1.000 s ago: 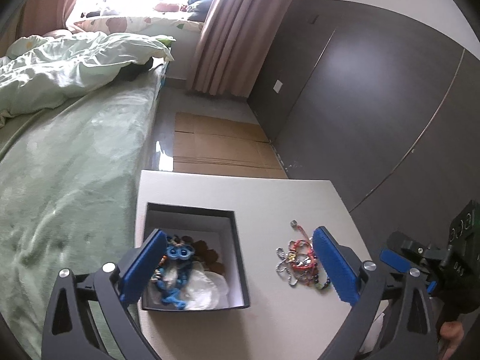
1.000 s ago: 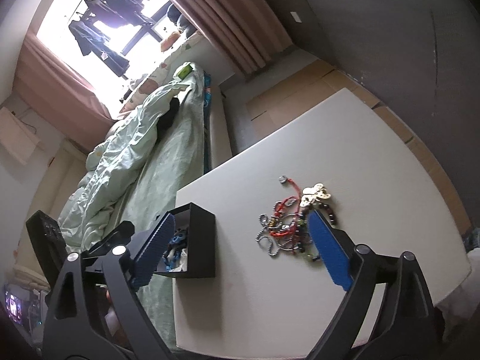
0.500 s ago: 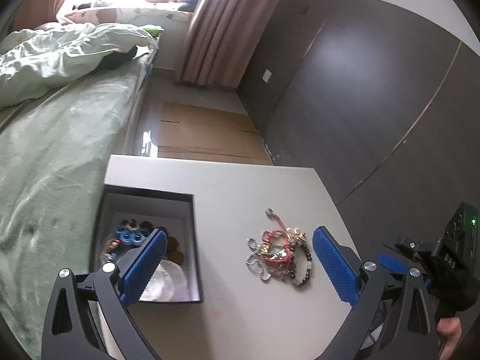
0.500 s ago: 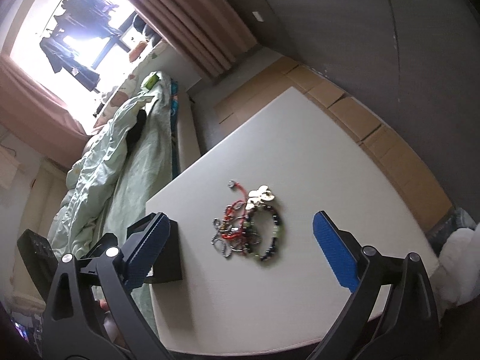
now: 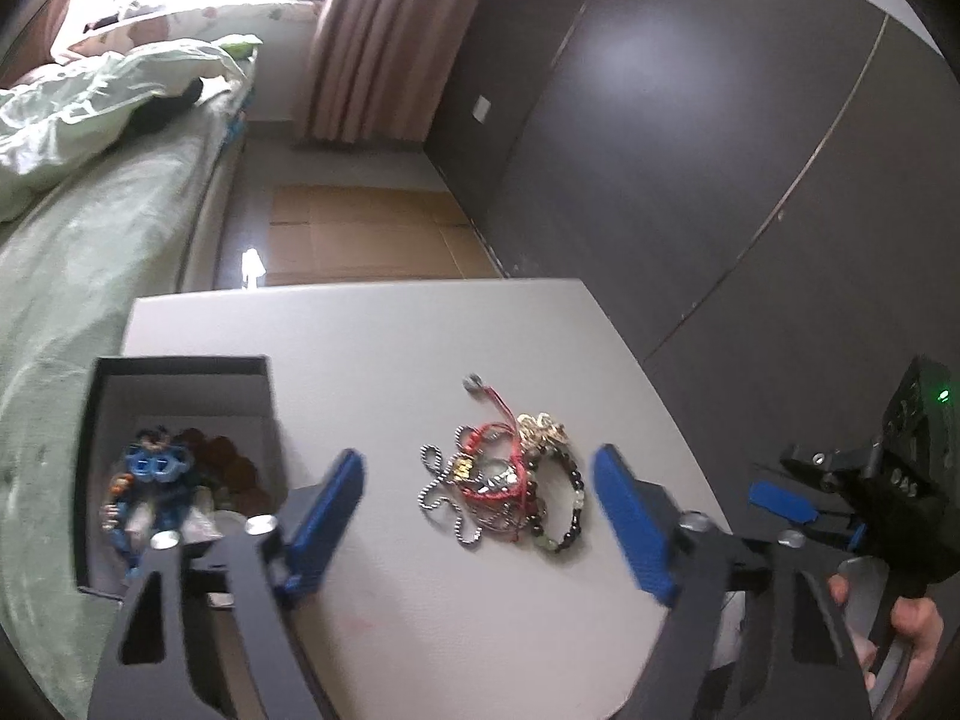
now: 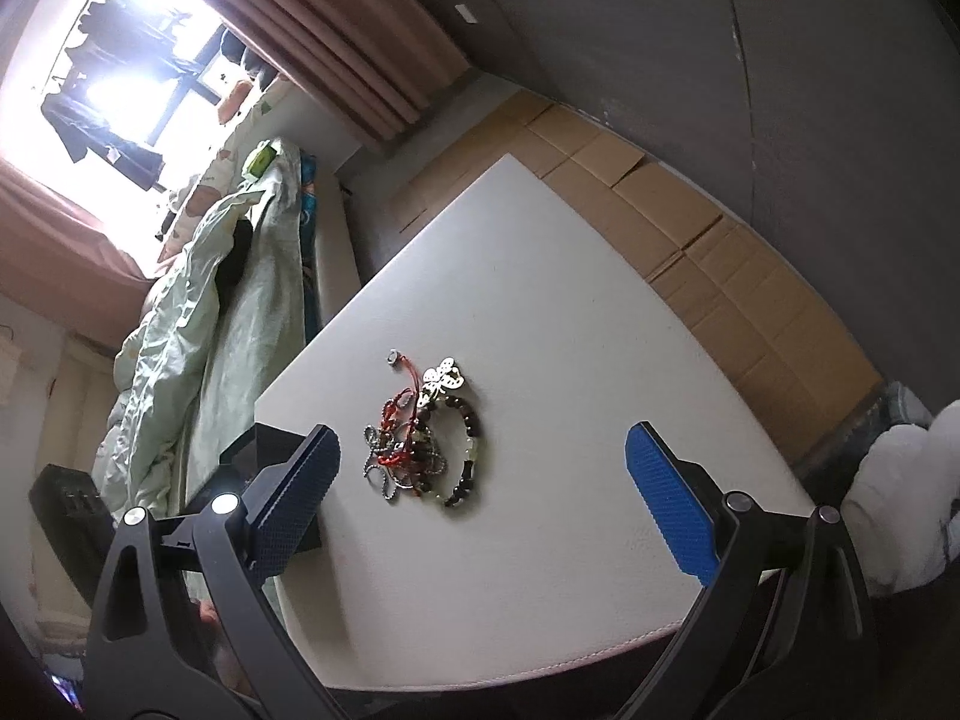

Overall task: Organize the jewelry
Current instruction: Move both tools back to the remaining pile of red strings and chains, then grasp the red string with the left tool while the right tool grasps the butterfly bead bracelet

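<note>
A tangled pile of jewelry lies on the white table: red cord bracelets, a dark bead bracelet, a silver chain and a gold charm. It also shows in the right wrist view. A black open box at the table's left holds blue and brown jewelry; its corner shows in the right wrist view. My left gripper is open and empty, its jaws to either side of the pile, just short of it. My right gripper is open and empty, above the table near the pile.
A bed with green bedding runs along the table's left side. A dark wall stands to the right. Cardboard sheets lie on the floor beyond the table. The right gripper's body shows in the left wrist view.
My left gripper has swung right from over the box and now faces the jewelry pile. My right gripper has shifted right, so the box slid to the left edge of its view.
</note>
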A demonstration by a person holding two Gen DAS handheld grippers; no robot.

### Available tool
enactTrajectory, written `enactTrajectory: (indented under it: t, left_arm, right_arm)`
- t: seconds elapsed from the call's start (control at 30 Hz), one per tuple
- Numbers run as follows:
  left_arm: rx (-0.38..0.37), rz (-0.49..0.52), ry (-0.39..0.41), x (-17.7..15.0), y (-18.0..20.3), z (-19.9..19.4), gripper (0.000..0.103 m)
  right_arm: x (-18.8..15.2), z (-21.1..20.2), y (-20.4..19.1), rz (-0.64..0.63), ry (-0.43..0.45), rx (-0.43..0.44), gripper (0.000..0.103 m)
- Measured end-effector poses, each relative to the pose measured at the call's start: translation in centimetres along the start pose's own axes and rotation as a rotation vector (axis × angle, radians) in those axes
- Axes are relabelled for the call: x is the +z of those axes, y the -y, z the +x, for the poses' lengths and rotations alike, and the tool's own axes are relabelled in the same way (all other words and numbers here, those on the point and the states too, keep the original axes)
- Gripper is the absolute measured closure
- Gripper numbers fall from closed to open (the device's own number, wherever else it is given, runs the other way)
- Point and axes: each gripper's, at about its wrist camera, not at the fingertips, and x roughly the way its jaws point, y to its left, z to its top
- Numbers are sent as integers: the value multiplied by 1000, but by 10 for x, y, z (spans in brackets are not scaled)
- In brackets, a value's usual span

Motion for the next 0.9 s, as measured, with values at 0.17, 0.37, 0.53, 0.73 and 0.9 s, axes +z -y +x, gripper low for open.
enactTrajectory:
  t: [0.17, 0.37, 0.53, 0.73, 0.9]
  left_arm:
    - [-54, 13, -68, -3, 8, 29, 64]
    - [-106, 1, -127, -2, 13, 61, 79]
    - [-133, -37, -171, 4, 12, 86, 84]
    - [-105, -42, -224, 7, 14, 114, 90]
    - [-75, -47, -257, 7, 15, 128, 90]
  right_arm:
    - [0, 3, -5, -12, -1, 4, 26]
    - [6, 12, -5, 5, -26, 27, 44]
    - [12, 20, -4, 16, -41, 33, 53]
    - [15, 30, -1, 55, -66, 33, 59]
    - [15, 34, -4, 66, -75, 28, 61]
